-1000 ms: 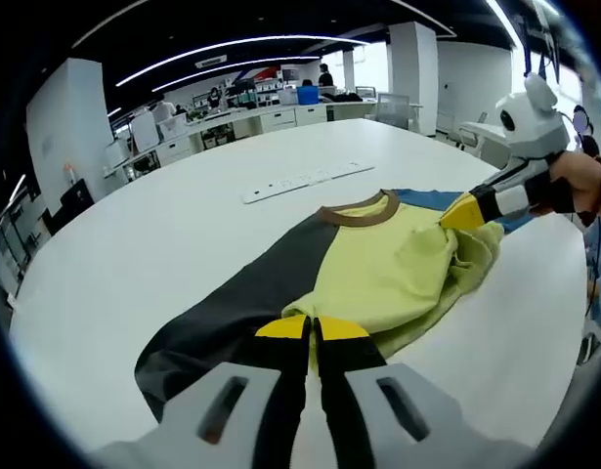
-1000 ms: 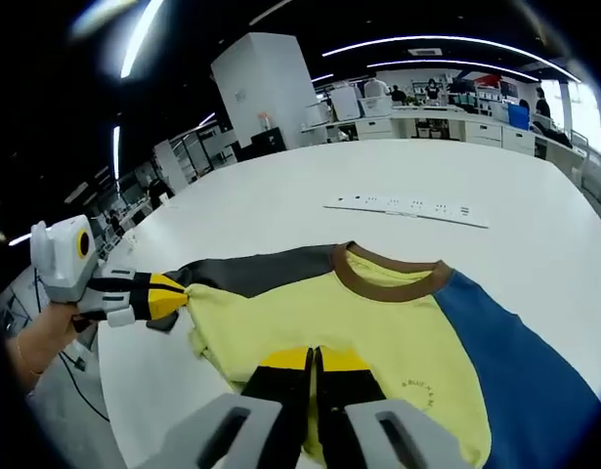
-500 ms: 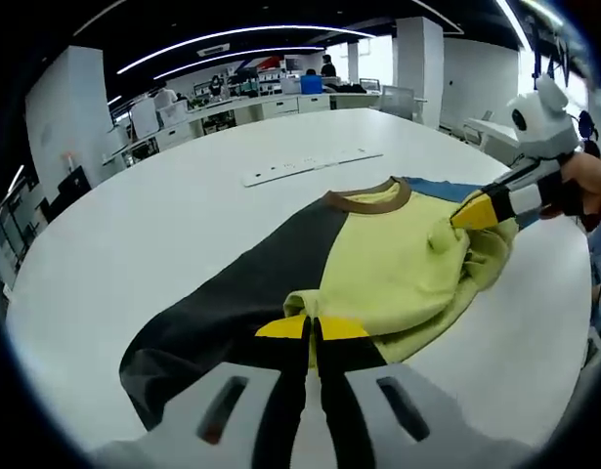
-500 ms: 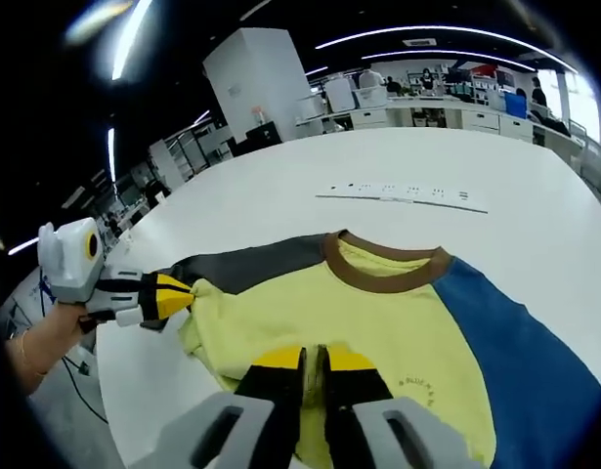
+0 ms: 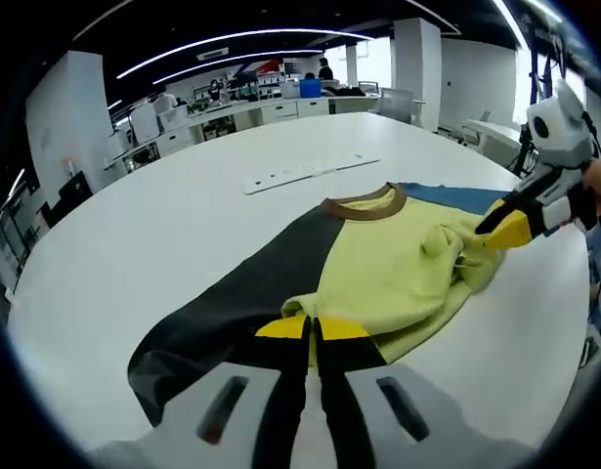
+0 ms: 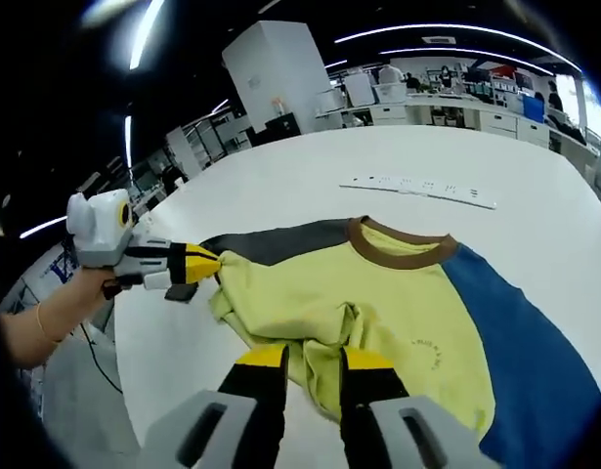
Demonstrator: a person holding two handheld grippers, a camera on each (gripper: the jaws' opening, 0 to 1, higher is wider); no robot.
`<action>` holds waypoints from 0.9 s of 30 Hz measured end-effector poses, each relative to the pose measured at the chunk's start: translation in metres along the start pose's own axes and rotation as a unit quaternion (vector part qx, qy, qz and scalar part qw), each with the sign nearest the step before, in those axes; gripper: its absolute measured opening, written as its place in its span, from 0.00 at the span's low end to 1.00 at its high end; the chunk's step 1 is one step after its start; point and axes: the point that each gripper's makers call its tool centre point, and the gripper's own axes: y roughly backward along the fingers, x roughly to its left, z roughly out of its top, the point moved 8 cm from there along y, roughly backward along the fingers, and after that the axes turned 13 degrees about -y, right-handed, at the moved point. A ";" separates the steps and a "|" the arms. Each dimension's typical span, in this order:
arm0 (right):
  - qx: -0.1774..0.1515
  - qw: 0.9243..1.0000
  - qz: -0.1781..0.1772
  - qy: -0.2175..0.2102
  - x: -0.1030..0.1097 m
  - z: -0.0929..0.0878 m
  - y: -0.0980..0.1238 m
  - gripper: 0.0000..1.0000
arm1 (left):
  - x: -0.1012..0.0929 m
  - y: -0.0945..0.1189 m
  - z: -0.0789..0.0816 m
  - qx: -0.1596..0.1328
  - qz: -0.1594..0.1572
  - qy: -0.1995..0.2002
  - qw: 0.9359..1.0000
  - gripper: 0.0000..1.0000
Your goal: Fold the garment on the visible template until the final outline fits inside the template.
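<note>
A shirt [image 5: 388, 264] with a yellow body, brown collar, dark grey sleeve and blue sleeve lies on the white table [image 5: 134, 244]. Its yellow front is partly folded over and bunched. In the left gripper view, my left gripper [image 5: 313, 329] is shut on the yellow hem edge. The right gripper [image 5: 507, 232] hovers at the far right, beside the bunched fold. In the right gripper view, my right gripper [image 6: 310, 360] stands open over a rumpled part of the shirt [image 6: 378, 303]. There the left gripper [image 6: 207, 264] pinches the shirt's corner at the left.
A long white strip [image 5: 305, 173] lies flat on the table beyond the collar, also seen as the white strip [image 6: 422, 186]. A hand [image 6: 56, 313] holds the left gripper near the table edge. Desks and shelves stand far behind.
My right gripper has opened and let go of the yellow fabric, which now lies bunched in front of it. The left gripper stays shut on the hem.
</note>
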 end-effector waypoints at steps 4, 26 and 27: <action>0.012 1.000 -0.004 0.000 -0.002 -0.012 -0.001 0.16 | -0.001 0.002 0.002 -0.003 -0.002 -0.002 1.000 0.00; 0.003 0.999 0.025 -0.031 -0.007 -0.028 0.016 0.00 | 0.002 0.026 0.011 -0.027 -0.005 0.015 1.000 0.00; 0.002 0.999 0.029 -0.035 -0.007 -0.029 0.019 0.00 | 0.002 0.029 0.012 -0.030 -0.006 0.016 0.999 0.00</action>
